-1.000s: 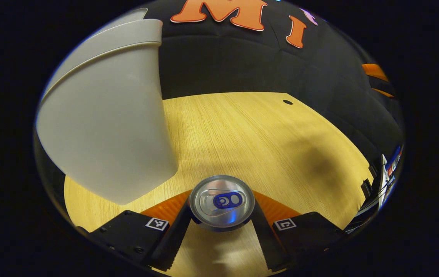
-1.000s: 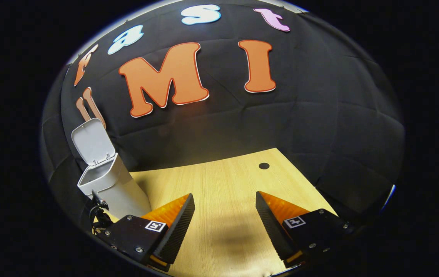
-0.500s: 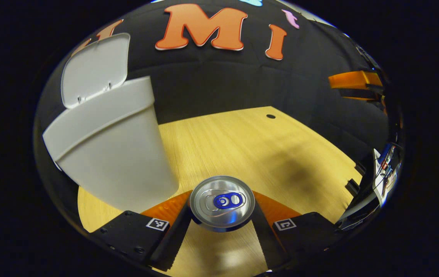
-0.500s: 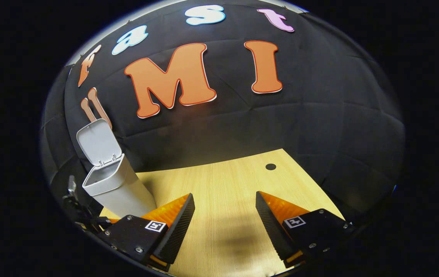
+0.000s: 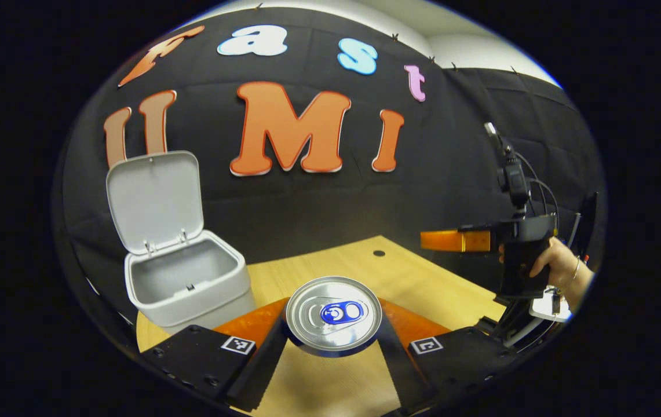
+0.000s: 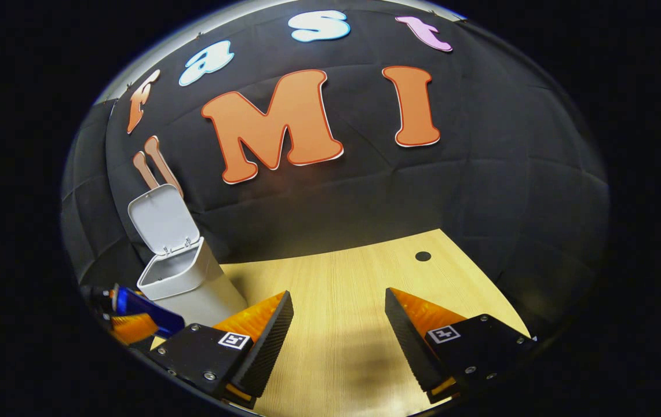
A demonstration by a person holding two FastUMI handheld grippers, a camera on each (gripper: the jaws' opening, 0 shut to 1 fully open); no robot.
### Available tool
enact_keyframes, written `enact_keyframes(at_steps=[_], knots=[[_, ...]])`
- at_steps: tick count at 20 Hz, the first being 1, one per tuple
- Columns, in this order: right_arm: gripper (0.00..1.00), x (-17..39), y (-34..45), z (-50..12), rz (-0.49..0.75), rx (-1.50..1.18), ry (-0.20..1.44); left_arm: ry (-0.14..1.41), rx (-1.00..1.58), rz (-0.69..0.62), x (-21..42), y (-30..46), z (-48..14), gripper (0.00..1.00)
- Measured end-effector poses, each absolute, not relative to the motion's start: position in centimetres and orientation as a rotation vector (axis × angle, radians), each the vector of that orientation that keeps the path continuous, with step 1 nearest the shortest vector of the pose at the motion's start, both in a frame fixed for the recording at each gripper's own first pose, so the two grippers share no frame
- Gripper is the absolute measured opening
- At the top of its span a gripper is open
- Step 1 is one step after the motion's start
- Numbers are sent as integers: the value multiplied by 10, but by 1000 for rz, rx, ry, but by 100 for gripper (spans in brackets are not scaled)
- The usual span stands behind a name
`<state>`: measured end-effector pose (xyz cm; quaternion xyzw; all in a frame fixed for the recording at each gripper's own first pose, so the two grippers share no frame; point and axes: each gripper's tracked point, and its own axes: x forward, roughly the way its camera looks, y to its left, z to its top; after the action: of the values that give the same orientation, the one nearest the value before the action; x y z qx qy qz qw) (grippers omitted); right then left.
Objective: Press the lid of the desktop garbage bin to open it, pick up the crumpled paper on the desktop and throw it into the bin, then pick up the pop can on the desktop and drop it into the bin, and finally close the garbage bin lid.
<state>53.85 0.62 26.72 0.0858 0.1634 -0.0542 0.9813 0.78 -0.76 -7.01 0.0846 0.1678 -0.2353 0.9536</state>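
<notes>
A silver pop can (image 5: 333,313) with a blue tab points its top at the camera in the left gripper view, and my left gripper (image 5: 333,327) is shut on its sides. It hangs above the wooden table (image 5: 423,289), to the right of the white bin (image 5: 188,286) and about level with its rim. The bin's lid (image 5: 153,200) stands open and upright. In the right gripper view my right gripper (image 6: 336,330) is open with nothing between its fingers. There the bin (image 6: 182,281) stands far left, with the blue can (image 6: 148,313) beside it.
The right gripper (image 5: 457,240) and the hand (image 5: 550,263) holding it hover at the table's right side in the left gripper view. A small dark hole (image 6: 423,255) marks the table's far corner. Black cloth walls close the back and sides.
My left gripper has lifted the can up and back from beside the bin's wall to rim height, so the open bin mouth now shows. The right gripper stayed open and barely shifted.
</notes>
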Motion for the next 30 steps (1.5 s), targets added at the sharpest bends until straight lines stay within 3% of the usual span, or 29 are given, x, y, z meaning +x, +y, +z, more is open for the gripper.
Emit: enact_keyframes(at_steps=[11,14,21,24,27,30], knots=[[95,544,2,269,-125,218,311,62,107,-208,105,113,69,81],[95,543,-6,267,-146,227,312,104,91,-137,137,144,61,81],[95,542,-20,260,-190,239,328,281,4,-65,179,180,-24,82],[95,541,-23,254,-202,244,344,272,29,-47,179,182,-27,83],[95,543,-23,252,-203,251,354,206,26,-31,182,182,-10,95],[95,544,-18,252,-195,251,357,210,39,-35,178,179,-10,94]])
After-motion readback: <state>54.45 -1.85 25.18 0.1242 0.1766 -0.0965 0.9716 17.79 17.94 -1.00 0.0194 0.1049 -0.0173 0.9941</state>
